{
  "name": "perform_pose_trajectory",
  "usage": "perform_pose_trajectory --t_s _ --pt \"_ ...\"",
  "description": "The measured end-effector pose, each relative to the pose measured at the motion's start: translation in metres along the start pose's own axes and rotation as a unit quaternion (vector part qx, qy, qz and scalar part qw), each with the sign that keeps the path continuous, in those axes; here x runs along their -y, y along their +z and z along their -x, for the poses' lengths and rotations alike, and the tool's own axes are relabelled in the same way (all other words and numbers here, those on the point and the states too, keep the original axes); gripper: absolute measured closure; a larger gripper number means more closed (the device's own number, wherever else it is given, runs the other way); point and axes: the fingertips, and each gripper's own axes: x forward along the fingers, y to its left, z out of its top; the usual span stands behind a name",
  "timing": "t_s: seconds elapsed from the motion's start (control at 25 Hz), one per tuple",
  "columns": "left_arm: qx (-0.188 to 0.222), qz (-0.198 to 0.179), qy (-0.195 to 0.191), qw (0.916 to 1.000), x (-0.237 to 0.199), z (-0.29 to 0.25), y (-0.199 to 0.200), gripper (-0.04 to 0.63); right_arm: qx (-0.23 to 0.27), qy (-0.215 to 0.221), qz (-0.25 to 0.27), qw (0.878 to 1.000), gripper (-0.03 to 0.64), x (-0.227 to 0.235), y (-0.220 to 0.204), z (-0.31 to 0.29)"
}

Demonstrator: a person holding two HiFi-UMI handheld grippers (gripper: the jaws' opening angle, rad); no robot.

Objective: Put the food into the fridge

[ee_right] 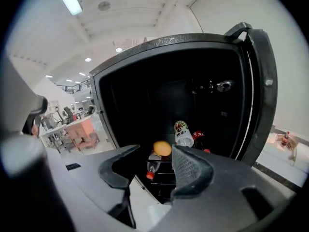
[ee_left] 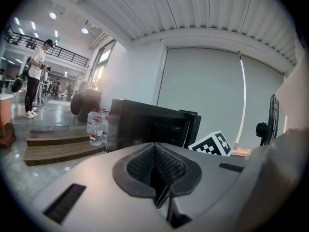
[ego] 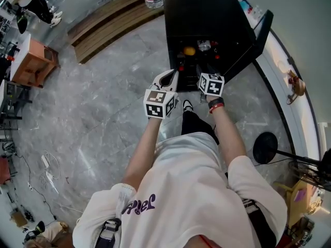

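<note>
— So, where is the orange [ee_right: 163, 148]?
— Already inside the fridge [ego: 201, 14], at twelve o'clock beyond the right gripper [ee_right: 155, 154], whose jaws stand apart and empty.
— And the left gripper [ee_left: 155, 151]?
— Jaws pressed together on nothing, at eight o'clock of the right one.

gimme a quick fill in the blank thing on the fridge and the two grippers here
1. The door of the fridge stands ____.
2. The round fruit inside it is ____ in colour.
3. The jaws of the left gripper are ____.
4. The jaws of the right gripper stand apart and hold ____.
Missing words: open; orange; shut; nothing
</note>
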Motion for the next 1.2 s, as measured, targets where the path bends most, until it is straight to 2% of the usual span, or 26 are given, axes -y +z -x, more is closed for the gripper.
perform_pose_trajectory --t_s 0.48,0.84,1.2 --pt "0.019 0.006 0.015 0.9997 0.003 0.033 0.009 0.578 0.027 0.008 0.011 1.0 0.44 -0.017 0.012 0.059" --pt "0.033 -0.014 0.017 0.9992 0.012 0.054 0.018 0.578 0.064 0.006 0.009 0.998 0.476 -0.029 0.034 0.109" --pt "0.04 -0.023 0.023 0.9987 0.018 0.065 0.024 0.578 0.1 0.028 0.005 0.995 0.505 -0.037 0.056 0.15"
